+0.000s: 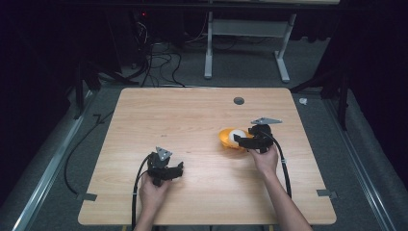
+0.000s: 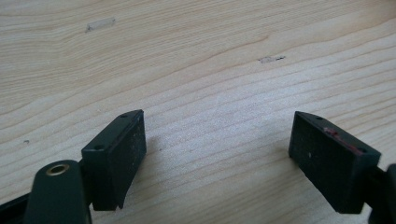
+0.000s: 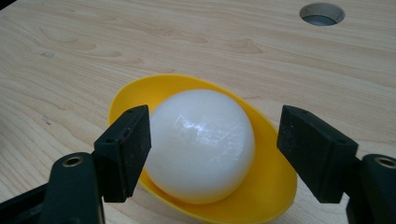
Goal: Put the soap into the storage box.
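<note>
The white ball [image 3: 201,144] sits in the yellow bowl [image 3: 275,186] on the right half of the wooden counter [image 1: 192,120], near its round hole [image 3: 322,13]; the right hand-held gripper [image 3: 212,149] straddles the ball, its left pad [image 3: 128,149] touching or almost touching it, the other pad standing apart, so nothing is pinched; the left hand-held gripper [image 2: 217,158] rests spread over bare counter, well apart from the bowl

No legible txt, labels or nos. — anywhere.
</note>
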The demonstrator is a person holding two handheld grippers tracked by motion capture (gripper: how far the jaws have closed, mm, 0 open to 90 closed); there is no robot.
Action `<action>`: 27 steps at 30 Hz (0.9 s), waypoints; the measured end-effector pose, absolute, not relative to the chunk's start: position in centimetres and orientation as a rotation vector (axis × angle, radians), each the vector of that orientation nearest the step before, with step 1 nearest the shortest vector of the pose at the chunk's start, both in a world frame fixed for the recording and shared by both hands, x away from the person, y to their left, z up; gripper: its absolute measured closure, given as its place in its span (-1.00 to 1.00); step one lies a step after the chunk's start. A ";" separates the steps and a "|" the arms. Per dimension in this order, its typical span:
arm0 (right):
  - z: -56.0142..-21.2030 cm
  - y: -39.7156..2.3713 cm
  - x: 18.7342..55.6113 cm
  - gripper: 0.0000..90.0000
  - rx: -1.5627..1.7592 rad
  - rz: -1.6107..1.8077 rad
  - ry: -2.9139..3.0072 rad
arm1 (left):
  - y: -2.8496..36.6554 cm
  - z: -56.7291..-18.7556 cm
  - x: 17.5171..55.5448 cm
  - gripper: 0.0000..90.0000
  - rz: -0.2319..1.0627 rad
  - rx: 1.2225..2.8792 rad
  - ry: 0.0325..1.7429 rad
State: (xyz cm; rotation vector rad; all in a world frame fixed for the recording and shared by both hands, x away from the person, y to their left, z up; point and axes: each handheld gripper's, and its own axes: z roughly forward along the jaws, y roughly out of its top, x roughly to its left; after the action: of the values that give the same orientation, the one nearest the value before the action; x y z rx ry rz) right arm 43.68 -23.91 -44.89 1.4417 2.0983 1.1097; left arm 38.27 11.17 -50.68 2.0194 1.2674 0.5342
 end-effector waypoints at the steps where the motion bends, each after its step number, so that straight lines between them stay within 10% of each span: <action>1: -44.8 -24.0 43.7 -0.40 1.437 1.114 2.095 | 11.2 -50.7 38.3 -0.57 0.534 2.020 1.267; 27: -43.7 -25.5 42.5 -0.36 1.449 1.127 2.047 | 11.2 -50.7 38.3 -0.57 0.534 2.020 1.267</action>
State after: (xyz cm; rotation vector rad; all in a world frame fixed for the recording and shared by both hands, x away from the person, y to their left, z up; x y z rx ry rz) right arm 42.50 -25.47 -43.66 1.4495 2.0471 1.1269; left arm 38.27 11.17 -50.68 2.0196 1.2674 0.5343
